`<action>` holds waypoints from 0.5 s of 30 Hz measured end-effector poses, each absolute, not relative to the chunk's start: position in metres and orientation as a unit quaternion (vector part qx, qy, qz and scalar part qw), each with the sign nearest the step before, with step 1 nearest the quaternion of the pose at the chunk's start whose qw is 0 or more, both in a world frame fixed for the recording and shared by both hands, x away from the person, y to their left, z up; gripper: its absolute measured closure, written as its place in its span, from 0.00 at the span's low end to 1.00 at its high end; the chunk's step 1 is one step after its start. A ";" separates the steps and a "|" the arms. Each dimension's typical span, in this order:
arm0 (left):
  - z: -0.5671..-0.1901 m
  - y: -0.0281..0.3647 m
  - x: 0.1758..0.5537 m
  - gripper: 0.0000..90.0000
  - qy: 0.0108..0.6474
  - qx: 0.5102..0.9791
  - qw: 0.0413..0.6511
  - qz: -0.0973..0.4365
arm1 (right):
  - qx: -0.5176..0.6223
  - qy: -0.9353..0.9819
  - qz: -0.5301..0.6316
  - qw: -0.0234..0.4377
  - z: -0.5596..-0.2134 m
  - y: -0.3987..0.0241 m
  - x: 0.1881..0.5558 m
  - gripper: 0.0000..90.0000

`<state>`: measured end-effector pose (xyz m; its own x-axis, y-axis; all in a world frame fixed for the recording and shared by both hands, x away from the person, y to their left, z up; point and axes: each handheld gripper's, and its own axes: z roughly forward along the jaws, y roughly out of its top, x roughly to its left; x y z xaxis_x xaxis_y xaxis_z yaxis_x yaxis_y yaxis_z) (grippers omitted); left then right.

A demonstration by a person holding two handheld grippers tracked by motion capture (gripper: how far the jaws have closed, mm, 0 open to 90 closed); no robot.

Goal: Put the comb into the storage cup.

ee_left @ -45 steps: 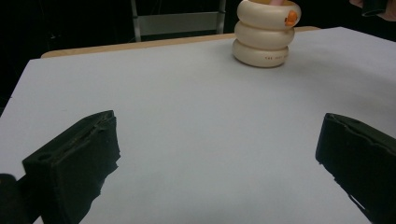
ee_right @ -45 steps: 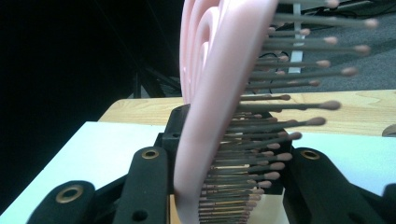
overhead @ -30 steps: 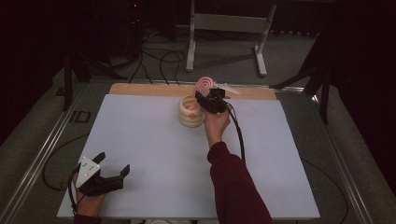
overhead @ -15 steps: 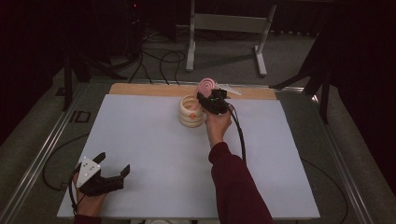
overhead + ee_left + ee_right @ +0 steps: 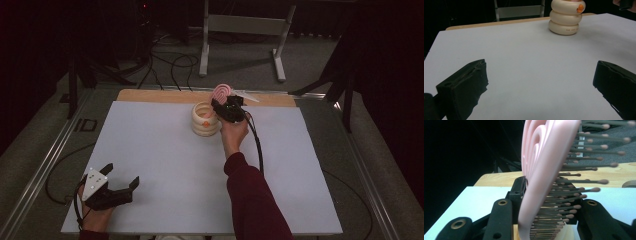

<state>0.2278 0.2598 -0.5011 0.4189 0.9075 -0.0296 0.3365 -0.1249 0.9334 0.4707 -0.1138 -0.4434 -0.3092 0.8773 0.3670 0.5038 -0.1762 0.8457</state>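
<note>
Right tongs (image 5: 544, 220) stay clamped on the pink hairbrush (image 5: 541, 170), seemingly unmoved; left tongs (image 5: 541, 87) remain apart.

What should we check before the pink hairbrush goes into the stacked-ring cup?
1. Right tool shut on the pink hairbrush: ok.
2. Brush upright between the jaws: ok, bristles stick out to one side.
3. Brush directly over the cream ring holder: cannot tell.
4. Holder standing upright on the white table: ok.
5. Left tool open and far from the holder: ok.
6. Room inside the holder: cannot tell.
</note>
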 end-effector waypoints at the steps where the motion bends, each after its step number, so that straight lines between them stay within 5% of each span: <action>1: -0.501 0.260 0.228 0.00 0.451 0.689 0.484 0.295 | 0.560 0.616 0.524 0.179 -0.444 -0.114 0.471 0.68; 15: -0.501 0.260 0.228 0.00 0.451 0.689 0.484 0.295 | 0.554 0.624 0.520 0.181 -0.442 -0.118 0.471 0.64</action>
